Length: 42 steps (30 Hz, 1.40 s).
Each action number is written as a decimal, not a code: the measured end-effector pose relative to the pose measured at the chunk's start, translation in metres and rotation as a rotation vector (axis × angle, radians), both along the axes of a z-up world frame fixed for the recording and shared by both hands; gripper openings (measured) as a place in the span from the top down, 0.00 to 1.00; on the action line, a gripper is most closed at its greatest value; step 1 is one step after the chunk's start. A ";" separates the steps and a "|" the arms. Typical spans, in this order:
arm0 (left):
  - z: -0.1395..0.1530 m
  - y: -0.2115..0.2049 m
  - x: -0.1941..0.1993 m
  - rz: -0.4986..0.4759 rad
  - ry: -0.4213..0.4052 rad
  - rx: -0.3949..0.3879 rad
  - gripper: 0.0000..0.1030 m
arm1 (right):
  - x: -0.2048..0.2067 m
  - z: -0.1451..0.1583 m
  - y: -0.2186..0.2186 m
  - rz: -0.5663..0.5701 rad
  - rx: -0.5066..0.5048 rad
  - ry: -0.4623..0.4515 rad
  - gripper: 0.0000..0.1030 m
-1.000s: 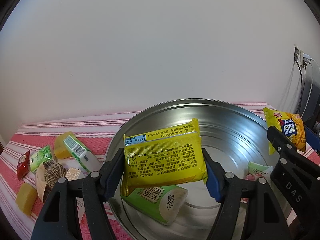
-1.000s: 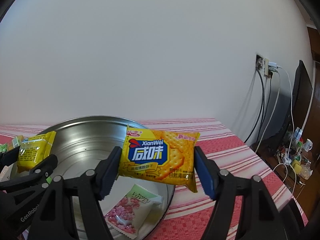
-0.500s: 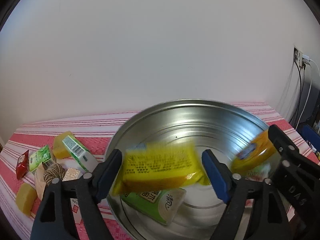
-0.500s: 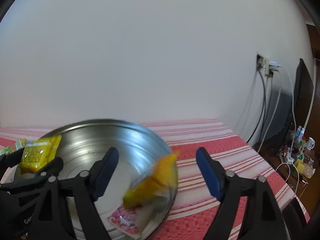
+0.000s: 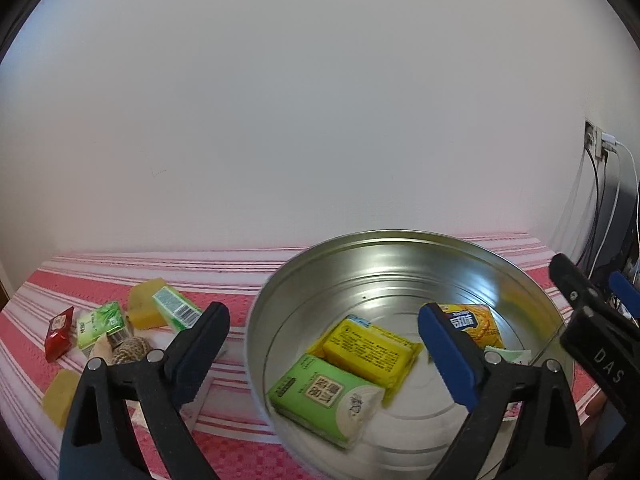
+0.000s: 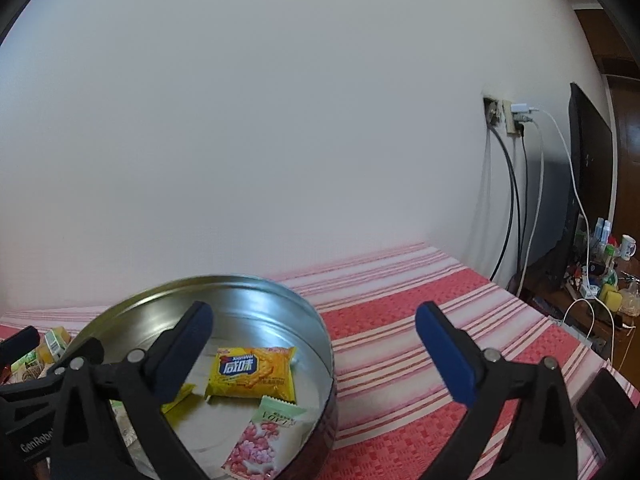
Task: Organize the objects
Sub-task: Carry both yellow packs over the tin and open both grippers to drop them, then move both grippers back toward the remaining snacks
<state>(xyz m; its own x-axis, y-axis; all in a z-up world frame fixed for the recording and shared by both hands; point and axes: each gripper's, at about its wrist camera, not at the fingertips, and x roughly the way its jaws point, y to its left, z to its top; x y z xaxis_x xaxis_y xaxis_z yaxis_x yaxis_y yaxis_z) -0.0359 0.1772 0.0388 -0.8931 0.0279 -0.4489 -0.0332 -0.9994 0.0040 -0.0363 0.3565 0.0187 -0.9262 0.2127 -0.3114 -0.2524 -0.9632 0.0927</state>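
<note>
Both tools had just been opening and let go together: the left tool [image 5: 320, 354] hung spread and empty over the tin [image 5: 460, 248] where its yellow pack [image 5: 370, 350] landed, the right tool [image 6: 316, 354] likewise above the cracker pack [image 6: 252, 372], leaving snacks [image 5: 100, 322] waiting on the surface [image 6: 420, 320].

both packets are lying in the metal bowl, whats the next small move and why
Probably swing the left gripper left toward the green carton on the striped cloth. Both grippers' jaws have just been opening and hold nothing, the bowl already holds four packets, and loose items remain outside it.
</note>
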 end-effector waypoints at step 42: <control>-0.014 -0.144 0.039 0.209 -0.006 -0.037 0.06 | 0.053 0.012 -0.059 -0.143 0.009 0.087 0.00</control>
<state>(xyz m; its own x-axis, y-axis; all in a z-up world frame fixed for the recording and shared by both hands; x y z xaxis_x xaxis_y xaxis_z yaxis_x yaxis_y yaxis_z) 0.0028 0.0328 0.0247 -0.8752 -0.1746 -0.4511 0.1751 -0.9837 0.0410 0.0171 0.2976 0.0311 -0.9098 0.3464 -0.2285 -0.3780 -0.9190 0.1119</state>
